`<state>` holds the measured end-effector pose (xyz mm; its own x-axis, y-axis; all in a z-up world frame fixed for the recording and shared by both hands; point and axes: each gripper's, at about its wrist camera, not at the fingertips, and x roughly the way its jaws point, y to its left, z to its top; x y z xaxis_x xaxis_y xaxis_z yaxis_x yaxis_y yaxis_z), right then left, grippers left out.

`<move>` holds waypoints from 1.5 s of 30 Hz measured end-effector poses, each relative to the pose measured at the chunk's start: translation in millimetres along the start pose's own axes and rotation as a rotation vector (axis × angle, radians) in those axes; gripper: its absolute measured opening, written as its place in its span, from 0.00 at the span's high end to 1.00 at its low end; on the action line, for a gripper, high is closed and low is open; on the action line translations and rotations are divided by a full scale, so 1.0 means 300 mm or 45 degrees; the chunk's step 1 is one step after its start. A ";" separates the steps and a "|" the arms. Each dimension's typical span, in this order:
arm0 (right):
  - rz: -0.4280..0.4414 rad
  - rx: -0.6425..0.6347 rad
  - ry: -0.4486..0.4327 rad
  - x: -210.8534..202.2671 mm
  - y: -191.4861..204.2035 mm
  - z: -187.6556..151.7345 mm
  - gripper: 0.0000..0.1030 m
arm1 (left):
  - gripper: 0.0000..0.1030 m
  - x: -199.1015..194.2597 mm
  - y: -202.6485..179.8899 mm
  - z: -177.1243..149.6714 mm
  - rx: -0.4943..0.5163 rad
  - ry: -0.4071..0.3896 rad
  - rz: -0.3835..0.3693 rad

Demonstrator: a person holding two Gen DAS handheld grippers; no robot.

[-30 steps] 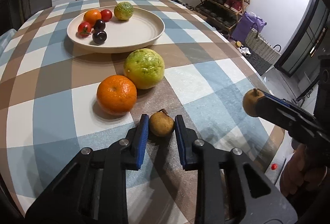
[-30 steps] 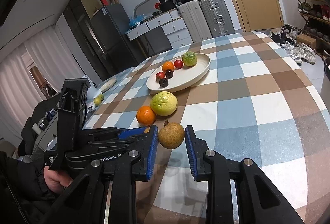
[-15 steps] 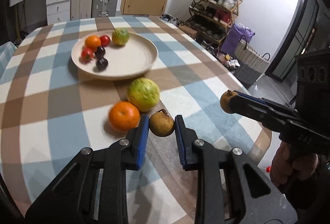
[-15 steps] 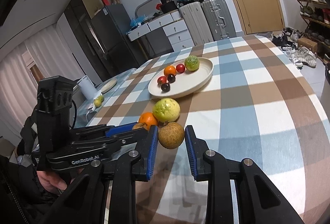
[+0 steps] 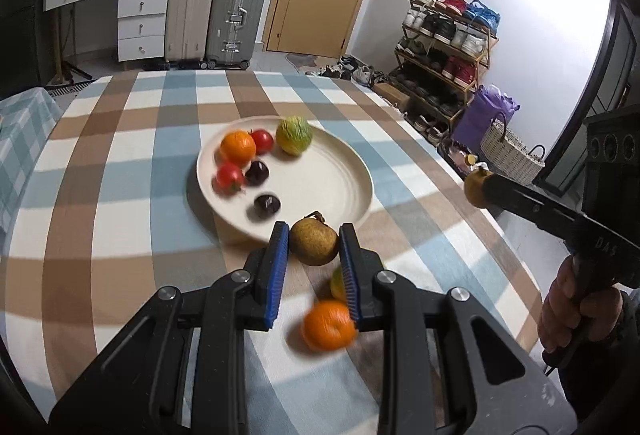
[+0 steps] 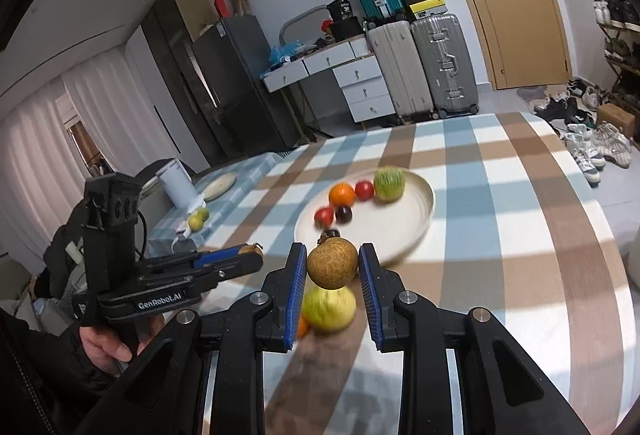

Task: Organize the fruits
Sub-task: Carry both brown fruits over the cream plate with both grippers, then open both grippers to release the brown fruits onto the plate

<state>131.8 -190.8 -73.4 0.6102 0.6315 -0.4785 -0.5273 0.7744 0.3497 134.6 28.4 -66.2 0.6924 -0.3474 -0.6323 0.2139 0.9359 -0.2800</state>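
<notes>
Left gripper (image 5: 313, 243) and right gripper (image 6: 333, 263) each clamp a brown fruit, left fruit (image 5: 314, 242) and right fruit (image 6: 332, 263), above the checked table (image 5: 120, 203) near the plate (image 5: 344, 191) holding fruit

Matt cream plate (image 5: 362, 177) on checked cloth tablecloth (image 5: 120, 171); beside it, rough speckled brown fruit (image 5: 314, 241) between ribbed blue pads (image 5: 278, 267) of matt black plastic left gripper (image 5: 314, 249); behind, ridged metal suitcases (image 5: 236, 19).
</notes>
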 end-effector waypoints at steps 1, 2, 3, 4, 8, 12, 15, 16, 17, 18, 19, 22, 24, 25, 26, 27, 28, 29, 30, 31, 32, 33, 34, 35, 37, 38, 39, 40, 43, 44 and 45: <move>0.003 -0.006 0.002 0.019 -0.005 0.020 0.73 | 0.78 0.013 0.005 0.020 0.002 0.000 0.003; 0.004 -0.012 0.003 0.034 -0.009 0.035 0.73 | 0.78 0.031 0.009 0.040 0.004 0.002 0.002; 0.005 -0.016 0.006 0.053 -0.014 0.051 0.74 | 0.78 0.047 0.011 0.058 0.007 0.002 0.003; 0.010 -0.018 0.010 0.075 -0.022 0.068 0.73 | 0.78 0.068 0.018 0.081 0.011 0.008 0.007; 0.015 -0.015 0.026 0.157 -0.056 0.124 0.73 | 0.78 0.158 0.033 0.148 0.008 0.037 0.003; 0.009 -0.004 0.056 0.250 -0.099 0.171 0.73 | 0.78 0.267 0.056 0.204 -0.011 0.095 -0.010; 0.013 0.020 0.085 0.322 -0.135 0.192 0.73 | 0.78 0.343 0.064 0.236 -0.013 0.130 -0.023; 0.016 0.029 0.097 0.350 -0.150 0.198 0.73 | 0.78 0.371 0.064 0.248 -0.004 0.141 -0.019; 0.016 0.042 0.112 0.378 -0.165 0.203 0.73 | 0.78 0.390 0.065 0.254 0.001 0.149 -0.015; 0.016 0.055 0.125 0.401 -0.178 0.204 0.73 | 0.78 0.415 0.066 0.264 0.004 0.160 -0.012; 0.016 0.066 0.137 0.419 -0.190 0.202 0.73 | 0.78 0.436 0.068 0.271 0.007 0.171 -0.013; 0.005 0.094 0.183 0.484 -0.224 0.200 0.73 | 0.78 0.495 0.075 0.287 0.016 0.202 -0.002; 0.008 0.104 0.203 0.511 -0.239 0.198 0.73 | 0.78 0.524 0.083 0.291 0.012 0.218 -0.006; 0.011 0.111 0.214 0.525 -0.248 0.195 0.73 | 0.78 0.534 0.087 0.290 0.009 0.225 -0.006; 0.013 0.114 0.222 0.535 -0.254 0.192 0.73 | 0.78 0.547 0.091 0.290 0.004 0.234 -0.004; 0.016 0.116 0.233 0.545 -0.259 0.189 0.73 | 0.78 0.562 0.095 0.290 -0.003 0.247 -0.004; 0.018 0.120 0.244 0.556 -0.265 0.186 0.73 | 0.78 0.572 0.100 0.290 -0.013 0.254 -0.004; 0.018 0.124 0.252 0.563 -0.268 0.182 0.73 | 0.78 0.576 0.101 0.289 -0.018 0.254 -0.007; 0.021 0.128 0.266 0.574 -0.271 0.180 0.73 | 0.78 0.580 0.102 0.289 -0.020 0.254 -0.007; 0.027 0.135 0.284 0.588 -0.276 0.176 0.73 | 0.78 0.589 0.104 0.291 -0.019 0.253 0.003; 0.029 0.141 0.293 0.596 -0.277 0.173 0.73 | 0.78 0.591 0.106 0.288 -0.018 0.251 0.006; 0.032 0.154 0.309 0.611 -0.282 0.168 0.73 | 0.78 0.599 0.110 0.289 -0.020 0.253 0.006; 0.032 0.161 0.319 0.619 -0.283 0.165 0.73 | 0.78 0.601 0.113 0.289 -0.025 0.254 0.009; 0.028 0.166 0.327 0.628 -0.285 0.161 0.73 | 0.78 0.608 0.116 0.289 -0.030 0.258 0.005; 0.016 0.187 0.344 0.646 -0.291 0.156 0.73 | 0.78 0.614 0.120 0.288 -0.033 0.260 0.004; 0.013 0.197 0.354 0.653 -0.293 0.155 0.73 | 0.78 0.617 0.120 0.287 -0.034 0.263 -0.001; 0.013 0.204 0.367 0.663 -0.293 0.153 0.73 | 0.78 0.621 0.120 0.287 -0.035 0.266 0.001; 0.010 0.197 0.363 0.665 -0.289 0.154 0.73 | 0.78 0.620 0.122 0.287 -0.037 0.262 0.005; -0.003 0.190 0.362 0.666 -0.282 0.160 0.73 | 0.78 0.613 0.136 0.291 -0.072 0.250 -0.012; -0.001 0.192 0.361 0.665 -0.280 0.162 0.73 | 0.78 0.608 0.138 0.291 -0.077 0.247 -0.016; -0.003 0.188 0.358 0.660 -0.276 0.163 0.71 | 0.78 0.601 0.138 0.292 -0.078 0.242 -0.019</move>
<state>325.1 -128.0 -157.6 0.4131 0.6099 -0.6763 -0.4221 0.7862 0.4513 328.6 9.6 -128.7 0.5455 -0.3713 -0.7514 0.1768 0.9273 -0.3298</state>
